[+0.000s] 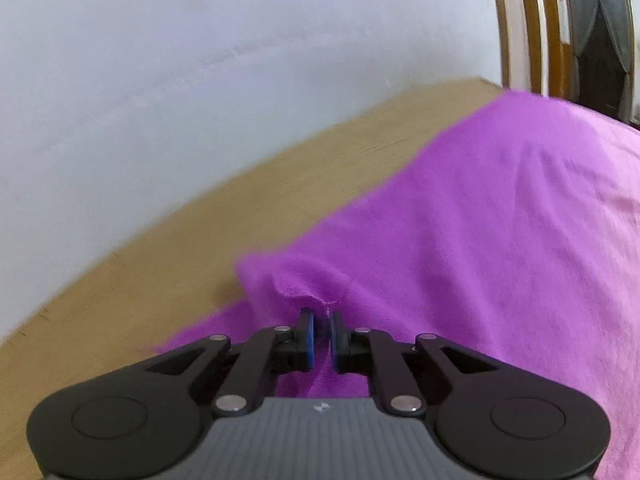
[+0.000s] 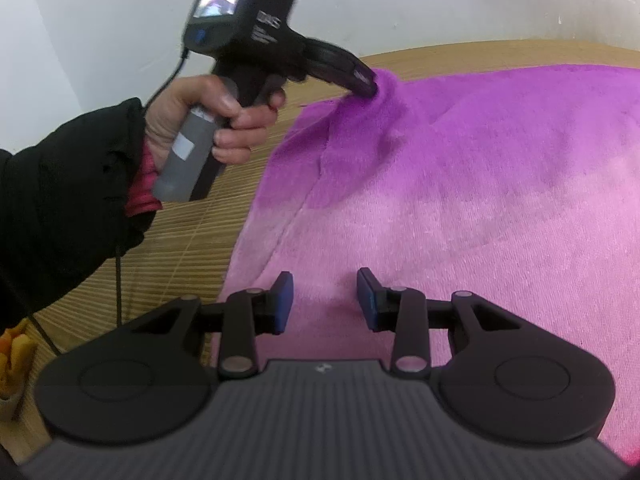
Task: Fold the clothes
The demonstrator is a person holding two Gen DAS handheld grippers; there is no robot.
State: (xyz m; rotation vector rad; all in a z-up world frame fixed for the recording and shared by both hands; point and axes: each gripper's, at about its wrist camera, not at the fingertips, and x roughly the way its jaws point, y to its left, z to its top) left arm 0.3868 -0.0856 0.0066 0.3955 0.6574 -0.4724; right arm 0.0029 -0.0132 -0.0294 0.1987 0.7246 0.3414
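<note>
Left wrist view: the left gripper (image 1: 321, 322) is pinching a raised edge of the purple cloth (image 1: 500, 240), its blue-padded fingers (image 1: 307, 334) drawn nearly together with fabric bunching up between and just ahead of them. The cloth is spreading away to the right over the wooden table (image 1: 200, 248), which is running along a pale wall (image 1: 200, 60). A wooden door frame (image 1: 524, 24) is showing at the upper right.

Right wrist view: the right gripper (image 2: 325, 300) is hovering over the near part of the purple cloth (image 2: 500, 208), its fingers (image 2: 285, 300) standing wide apart with nothing between them; whether the tips are touching the fabric is hard to tell. Farther off, the left gripper (image 2: 366, 82) is gripping the cloth's far left corner and pulling it up into a peak. The person's left hand (image 2: 212, 120) is wrapping around that gripper's handle, a black sleeve (image 2: 68, 184) covering the forearm. The cloth is lying across the ribbed wooden table (image 2: 192, 240), with the wall (image 2: 440, 0) behind.
</note>
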